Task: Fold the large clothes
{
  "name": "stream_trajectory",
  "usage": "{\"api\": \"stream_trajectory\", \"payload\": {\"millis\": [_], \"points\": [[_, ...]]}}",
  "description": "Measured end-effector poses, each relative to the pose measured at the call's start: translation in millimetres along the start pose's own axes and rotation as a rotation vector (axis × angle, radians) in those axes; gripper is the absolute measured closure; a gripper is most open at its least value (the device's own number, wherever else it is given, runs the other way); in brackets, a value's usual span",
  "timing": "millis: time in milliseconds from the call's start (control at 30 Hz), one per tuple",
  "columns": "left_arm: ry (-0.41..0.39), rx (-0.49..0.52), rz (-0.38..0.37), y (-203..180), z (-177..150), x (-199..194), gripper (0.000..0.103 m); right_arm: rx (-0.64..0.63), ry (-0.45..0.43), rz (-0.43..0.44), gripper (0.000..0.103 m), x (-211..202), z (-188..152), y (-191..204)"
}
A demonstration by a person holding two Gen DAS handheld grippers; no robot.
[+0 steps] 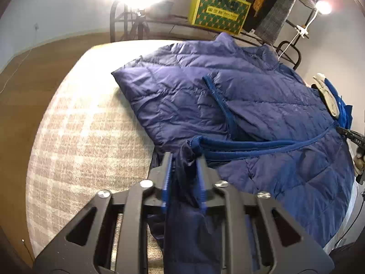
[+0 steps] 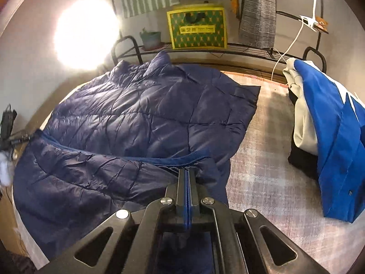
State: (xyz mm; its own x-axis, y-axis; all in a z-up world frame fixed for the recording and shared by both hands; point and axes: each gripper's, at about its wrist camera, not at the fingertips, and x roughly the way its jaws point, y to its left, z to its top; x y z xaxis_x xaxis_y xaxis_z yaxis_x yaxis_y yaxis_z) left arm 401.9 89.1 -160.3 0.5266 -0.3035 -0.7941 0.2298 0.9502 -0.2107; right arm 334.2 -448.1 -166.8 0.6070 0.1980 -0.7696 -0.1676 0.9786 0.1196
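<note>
Both grippers clamp the navy puffer jacket point(image 1: 228, 96): the left gripper point(image 1: 183, 159) pinches a bunched hem corner, the right gripper point(image 2: 186, 173) is closed flat on the hem edge. It lies spread across the plaid-covered bed point(image 1: 79, 125), beside a blue-and-white garment pile point(image 2: 328, 141).

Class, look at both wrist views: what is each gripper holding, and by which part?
Both hold the navy puffer jacket: the left gripper and the right gripper each pinch its blue-trimmed hem edge.

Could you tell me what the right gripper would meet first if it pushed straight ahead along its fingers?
The right gripper is shut on the jacket hem, so going forward it would probably plough into the quilted body just beyond the blue trim. Depth is unclear.
</note>
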Motion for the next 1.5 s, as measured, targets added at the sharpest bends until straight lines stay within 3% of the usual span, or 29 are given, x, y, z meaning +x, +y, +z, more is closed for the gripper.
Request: {"api": "stream_trajectory", "payload": {"millis": [33, 100, 167, 233, 267, 333, 367, 400, 467, 533, 733, 967, 1067, 1500], "points": [[0.007, 0.008, -0.018, -0.5, -0.6, -1.7, 0.067, -0.002, 0.006, 0.007, 0.103, -0.6, -0.5, -1.2], [0.025, 0.044, -0.013, -3.7, -3.4, -1.6, 0.062, -0.003, 0.003, 0.022, 0.099, -3.2, -1.6, -5.4], [0.048, 0.089, 0.019, -8.4, -7.3, 3.6, 0.062, 0.011, -0.008, 0.028, 0.06, -6.4, -2.6, -10.7], [0.077, 0.092, 0.03, -10.2, -11.6, 13.3, 0.063, 0.037, -0.036, 0.04, 0.047, -10.6, -5.6, -17.7], [0.089, 0.091, 0.03, -11.8, -13.0, 16.1, 0.066, 0.053, -0.033, 0.047, 0.047, -9.3, -7.0, -20.6], [0.09, 0.108, 0.042, -18.9, -15.8, 18.6, 0.085, 0.08, -0.008, 0.074, 0.051, -4.5, -9.8, -24.1], [0.08, 0.119, 0.049, -22.6, -16.6, 16.5, 0.091, 0.084, 0.004, 0.085, 0.065, -2.6, -11.2, -23.2], [0.074, 0.129, 0.044, -26.4, -17.0, 13.2, 0.096, 0.078, 0.021, 0.102, 0.072, -0.4, -12.7, -20.7], [0.059, 0.14, 0.054, -29.8, -17.8, 6.2, 0.097, 0.049, 0.027, 0.109, 0.094, -1.2, -14.9, -13.1], [0.035, 0.135, 0.062, -30.8, -17.4, -4.5, 0.098, 0.022, 0.014, 0.093, 0.099, -7.2, -15.7, -6.8], [-0.062, 0.095, 0.048, -28.6, -8.7, -42.1, 0.099, 0.055, -0.066, 0.075, 0.101, -38.6, -13.5, -9.8], [-0.146, 0.095, 0.078, -29.5, 31.5, -62.4, 0.099, 0.041, -0.157, 0.034, 0.101, -72.2, 10.6, -7.6], [-0.152, 0.109, 0.114, -32.6, 54.1, -50.5, 0.099, 0.044, -0.182, 0.001, 0.101, -69.6, 31.2, -8.7], [-0.211, 0.172, 0.259, -40.5, 164.3, 30.9, 0.099, -0.029, -0.168, -0.198, 0.101, 13.8, 128.7, -22.1]]}}
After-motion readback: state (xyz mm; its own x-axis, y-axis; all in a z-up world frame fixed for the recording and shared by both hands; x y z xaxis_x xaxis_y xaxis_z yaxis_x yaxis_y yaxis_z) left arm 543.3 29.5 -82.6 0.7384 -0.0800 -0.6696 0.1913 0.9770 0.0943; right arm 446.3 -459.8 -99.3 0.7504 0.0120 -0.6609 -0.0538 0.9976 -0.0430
